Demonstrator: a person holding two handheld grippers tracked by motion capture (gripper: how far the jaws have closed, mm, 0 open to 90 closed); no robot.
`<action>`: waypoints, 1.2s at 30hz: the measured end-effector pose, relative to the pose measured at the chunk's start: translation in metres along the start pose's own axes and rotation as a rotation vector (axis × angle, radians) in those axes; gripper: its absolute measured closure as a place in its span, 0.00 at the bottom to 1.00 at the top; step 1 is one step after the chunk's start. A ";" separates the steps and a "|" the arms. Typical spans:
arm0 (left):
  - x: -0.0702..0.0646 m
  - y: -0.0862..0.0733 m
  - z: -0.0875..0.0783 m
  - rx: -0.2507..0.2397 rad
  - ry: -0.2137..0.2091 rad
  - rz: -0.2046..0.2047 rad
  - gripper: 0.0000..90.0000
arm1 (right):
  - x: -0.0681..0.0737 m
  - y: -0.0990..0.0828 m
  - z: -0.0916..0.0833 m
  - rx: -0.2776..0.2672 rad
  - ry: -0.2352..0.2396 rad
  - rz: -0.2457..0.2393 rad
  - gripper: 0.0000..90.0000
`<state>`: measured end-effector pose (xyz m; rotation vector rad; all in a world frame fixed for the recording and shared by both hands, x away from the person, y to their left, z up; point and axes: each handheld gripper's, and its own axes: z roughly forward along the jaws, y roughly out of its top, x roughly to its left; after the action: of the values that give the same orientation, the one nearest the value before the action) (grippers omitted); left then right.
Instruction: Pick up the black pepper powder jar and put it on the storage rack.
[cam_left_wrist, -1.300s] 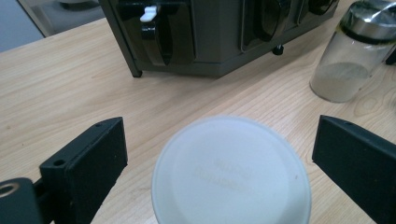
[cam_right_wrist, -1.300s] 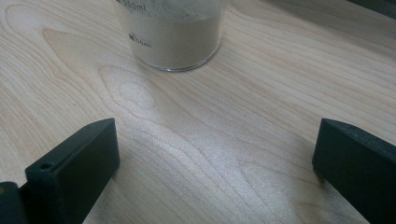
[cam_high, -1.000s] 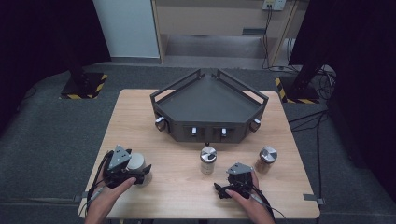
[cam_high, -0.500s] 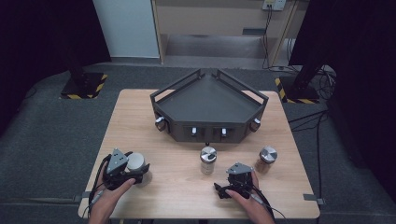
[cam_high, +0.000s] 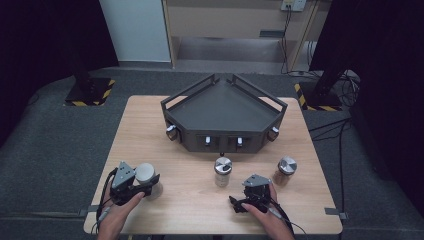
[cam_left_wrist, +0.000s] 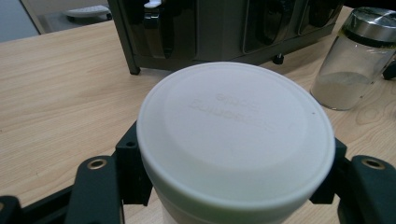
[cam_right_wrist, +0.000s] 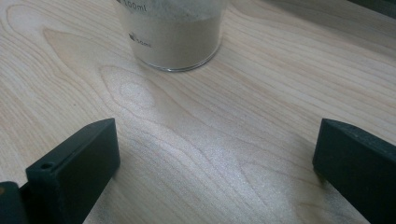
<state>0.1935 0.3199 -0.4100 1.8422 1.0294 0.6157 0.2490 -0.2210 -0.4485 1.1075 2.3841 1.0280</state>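
Wooden table (cam_high: 200, 210), rectangular, on grey floor. At the far half of the top: dark angular rack (cam_high: 223, 117) with raised rails and small knobs along its front faces.

Near left corner of the table: white-lidded jar (cam_high: 146, 176), upright on the tabletop, well apart from the rack. In the left gripper view, round white lid (cam_left_wrist: 236, 135) with faint embossed lettering, black jaws tight against the body just below the lid on both sides. Left gripper (cam_high: 134, 181): jaws just closed in, now clamped on the white-lidded jar.

Near edge, right of centre: right gripper (cam_high: 248, 198), low over bare wood, jaws wide apart, nothing between them.

Between rack and right gripper: centre glass jar (cam_high: 222, 171), metal-capped, upright, with pale powder (cam_right_wrist: 170, 39) in its base. Further right: second glass jar (cam_high: 285, 170), same type, upright, just beside the right gripper.
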 end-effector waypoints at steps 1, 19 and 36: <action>-0.001 0.001 0.000 0.004 0.004 0.000 0.36 | 0.000 0.000 0.000 0.000 0.000 0.000 0.01; -0.001 0.023 -0.009 -0.010 -0.020 0.041 0.36 | 0.000 0.000 0.000 0.000 0.000 0.000 0.01; 0.009 0.051 0.000 0.000 -0.070 0.098 0.36 | 0.000 0.000 0.000 0.000 -0.001 0.000 0.01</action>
<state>0.2183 0.3153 -0.3652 1.9093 0.8973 0.6051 0.2488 -0.2210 -0.4485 1.1069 2.3837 1.0275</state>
